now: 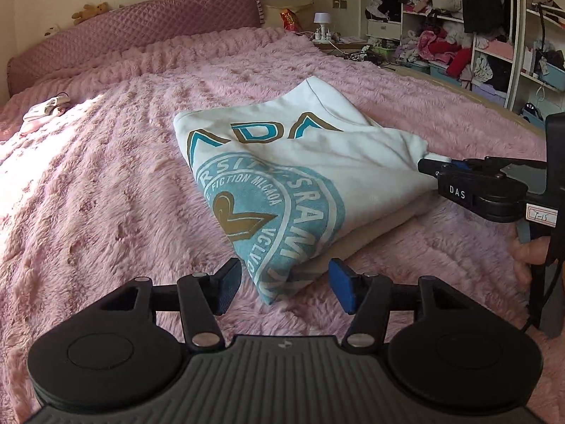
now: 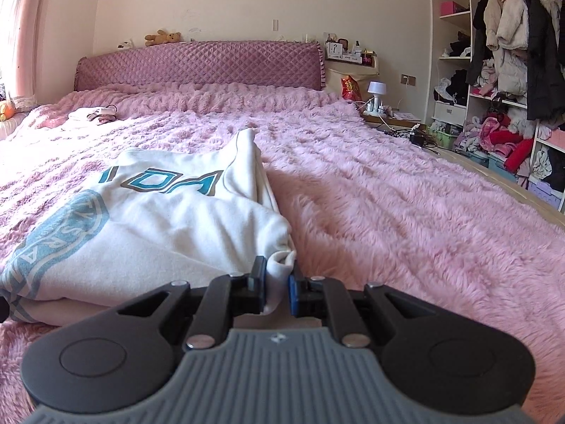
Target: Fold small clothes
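Pink fuzzy blanket (image 1: 106,183) covering a bed, with cluttered shelves (image 1: 441,28) behind. White shirt (image 1: 282,176), printed in blue and gold, lies folded near the middle of the blanket. Left gripper (image 1: 284,288) hovers at the shirt's near corner, jaws wide apart and holding nothing. Right gripper (image 2: 276,293) is clamped tight on a bunched corner of the shirt.

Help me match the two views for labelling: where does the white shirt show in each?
Left wrist: the shirt lies mid-frame on the pink blanket, its near corner between the open left gripper; the right gripper pinches its right corner.
Right wrist: the shirt fills the lower left, a fold clamped in the right gripper.
Shared landmark: the purple headboard.
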Motion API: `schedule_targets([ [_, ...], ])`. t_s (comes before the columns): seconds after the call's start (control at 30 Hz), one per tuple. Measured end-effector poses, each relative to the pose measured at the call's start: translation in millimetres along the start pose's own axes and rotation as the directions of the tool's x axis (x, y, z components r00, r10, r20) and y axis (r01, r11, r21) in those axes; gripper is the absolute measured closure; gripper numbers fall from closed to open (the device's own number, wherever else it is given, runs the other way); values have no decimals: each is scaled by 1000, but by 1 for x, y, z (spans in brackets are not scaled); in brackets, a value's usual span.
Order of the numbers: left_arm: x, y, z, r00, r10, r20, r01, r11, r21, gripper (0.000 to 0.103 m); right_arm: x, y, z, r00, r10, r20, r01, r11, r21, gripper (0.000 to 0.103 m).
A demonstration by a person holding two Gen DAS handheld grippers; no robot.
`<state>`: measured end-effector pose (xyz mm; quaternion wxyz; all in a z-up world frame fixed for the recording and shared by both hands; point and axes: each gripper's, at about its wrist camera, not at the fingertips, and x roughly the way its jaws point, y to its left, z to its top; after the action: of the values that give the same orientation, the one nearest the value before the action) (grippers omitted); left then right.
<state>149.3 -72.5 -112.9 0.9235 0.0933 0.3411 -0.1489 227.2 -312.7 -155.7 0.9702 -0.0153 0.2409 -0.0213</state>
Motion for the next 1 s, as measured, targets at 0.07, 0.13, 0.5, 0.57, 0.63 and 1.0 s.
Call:
schedule_targets([
  [0.07,3,1,0,1000,4,0,-4,1000,4,41,-2,-1,0,1000,-2,3,2,1000,2,98],
  [0.13,4,0,0,1000,14,-5,-14,1000,19,44,-3,0,0,1000,-4,6,4,1000,-4,98],
  [0.5,10,-1,-2,998,49,-42,-47,998,46,91,1,-2,0,1000,-2,17,2,1000,3,100],
  [0.57,2,-3,3,999,42,-16,-41,998,42,93,-7,-5,2,998,-17,64,15,1000,19,101],
  [0.63,-1,1,6,999,29,-15,-29,999,18,93,-15,-9,6,995,-27,98,25,999,21,101],
  [1.0,25,-7,-12,991,72,-115,-57,990,129,92,8,-19,-13,999,-17,-35,19,997,69,85],
])
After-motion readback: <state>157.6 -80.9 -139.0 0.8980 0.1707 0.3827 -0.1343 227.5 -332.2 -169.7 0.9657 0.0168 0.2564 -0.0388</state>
